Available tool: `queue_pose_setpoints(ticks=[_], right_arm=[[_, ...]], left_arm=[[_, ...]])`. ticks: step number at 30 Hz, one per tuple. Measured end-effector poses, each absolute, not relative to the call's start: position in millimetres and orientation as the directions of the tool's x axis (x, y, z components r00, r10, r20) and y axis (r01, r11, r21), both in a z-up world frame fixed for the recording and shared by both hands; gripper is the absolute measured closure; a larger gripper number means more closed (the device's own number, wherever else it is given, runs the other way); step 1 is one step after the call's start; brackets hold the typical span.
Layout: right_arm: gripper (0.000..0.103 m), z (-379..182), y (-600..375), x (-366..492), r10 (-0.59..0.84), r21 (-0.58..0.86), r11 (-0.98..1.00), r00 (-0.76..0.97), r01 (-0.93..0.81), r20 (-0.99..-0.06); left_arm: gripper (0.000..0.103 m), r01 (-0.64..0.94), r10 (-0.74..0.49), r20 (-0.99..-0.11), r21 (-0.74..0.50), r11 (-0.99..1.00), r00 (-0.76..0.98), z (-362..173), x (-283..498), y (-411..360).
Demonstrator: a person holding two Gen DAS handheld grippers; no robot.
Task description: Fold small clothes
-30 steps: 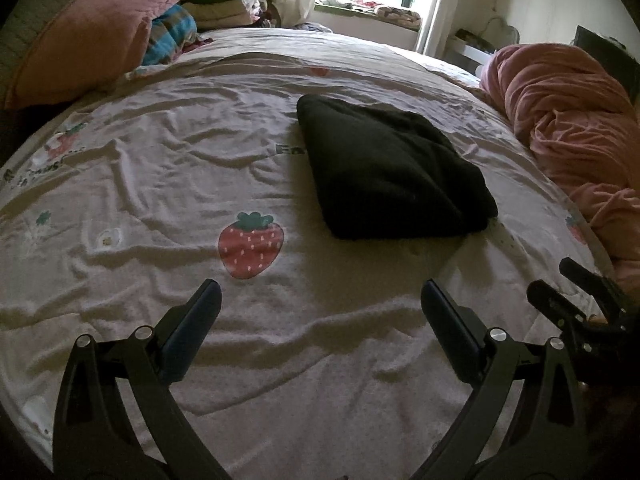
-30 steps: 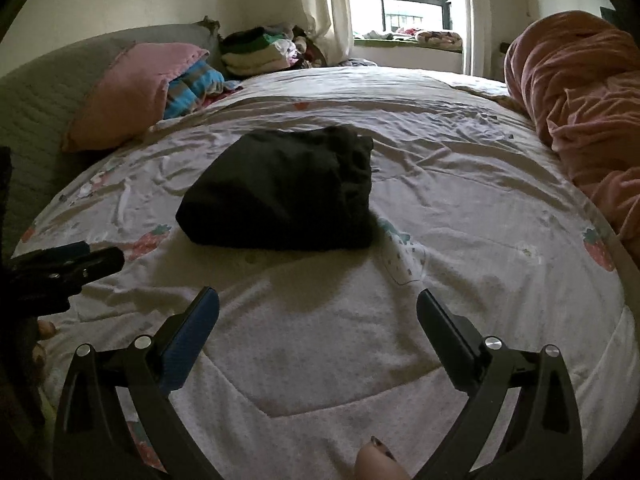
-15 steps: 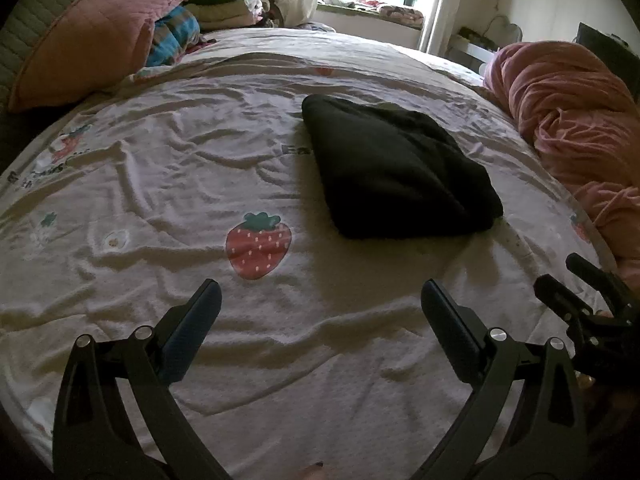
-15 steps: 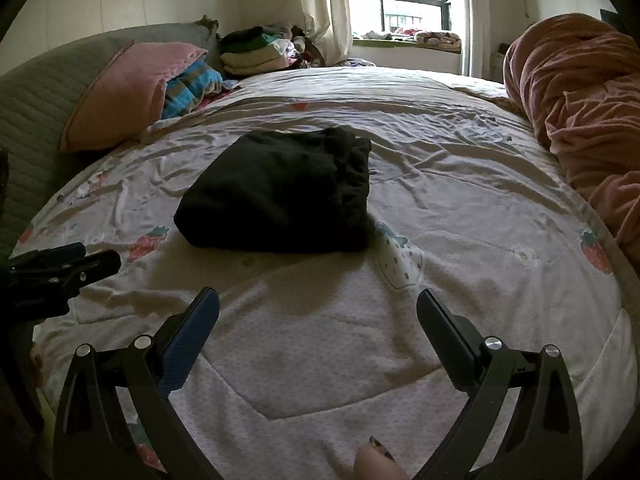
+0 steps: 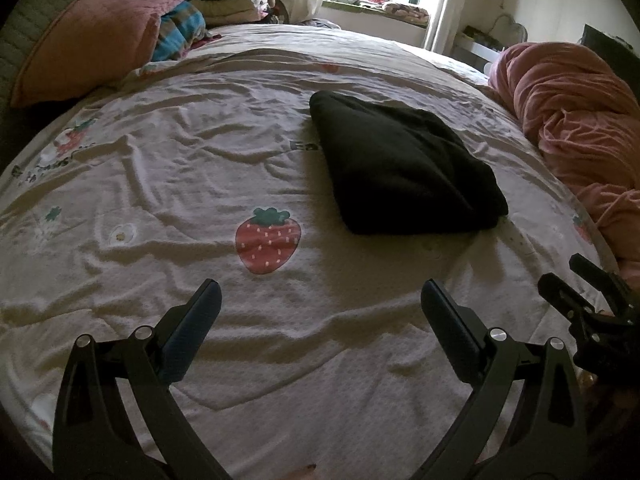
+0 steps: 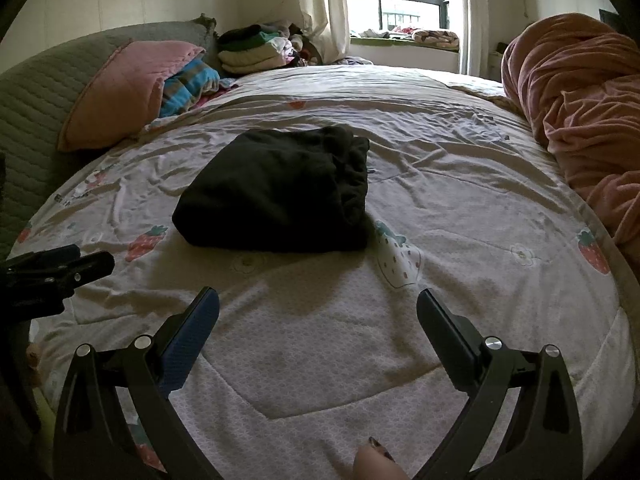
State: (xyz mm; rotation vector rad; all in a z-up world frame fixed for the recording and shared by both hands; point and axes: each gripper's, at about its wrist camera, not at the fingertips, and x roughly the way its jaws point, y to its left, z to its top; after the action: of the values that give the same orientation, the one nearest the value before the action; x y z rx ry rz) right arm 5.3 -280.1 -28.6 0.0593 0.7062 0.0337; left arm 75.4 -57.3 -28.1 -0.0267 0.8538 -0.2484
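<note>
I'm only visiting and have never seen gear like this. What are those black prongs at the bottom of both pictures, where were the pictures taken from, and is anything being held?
There is no robot. A person holds a two-fingered black tool in each hand, and each carries a camera looking along its fingers. One picture is from the left tool, the other from the right tool. Both are open and hold nothing. Ahead, a folded black garment lies on the white strawberry-print bedspread.
</note>
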Motion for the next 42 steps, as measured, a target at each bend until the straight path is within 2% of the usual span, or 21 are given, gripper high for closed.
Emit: queue_pose_setpoints(ticks=[32,36,42], right_arm=[[0.005,-31.7,-283.5,2.0,0.034,0.059,0.998,0.758,0.006,-0.652],[0.005,-31.2,-306.1,-7.9,-0.068,0.033,0.992,0.754,0.118,-0.653],[0.005,-20.8,-411.2,-64.5,-0.389,0.035,0.853,0.681,0.520,-0.620]], left_arm=[[0.009,0.196,-0.199,-0.756,-0.096,0.976,0.623,-28.0,71.5,-55.2],[0.009,0.173,-0.192,-0.768,-0.108,0.979,0.610,-30.5,72.8,-50.1],[0.009,0.043,-0.152,-0.795,-0.157,0.987,0.588,-36.5,95.9,7.5]])
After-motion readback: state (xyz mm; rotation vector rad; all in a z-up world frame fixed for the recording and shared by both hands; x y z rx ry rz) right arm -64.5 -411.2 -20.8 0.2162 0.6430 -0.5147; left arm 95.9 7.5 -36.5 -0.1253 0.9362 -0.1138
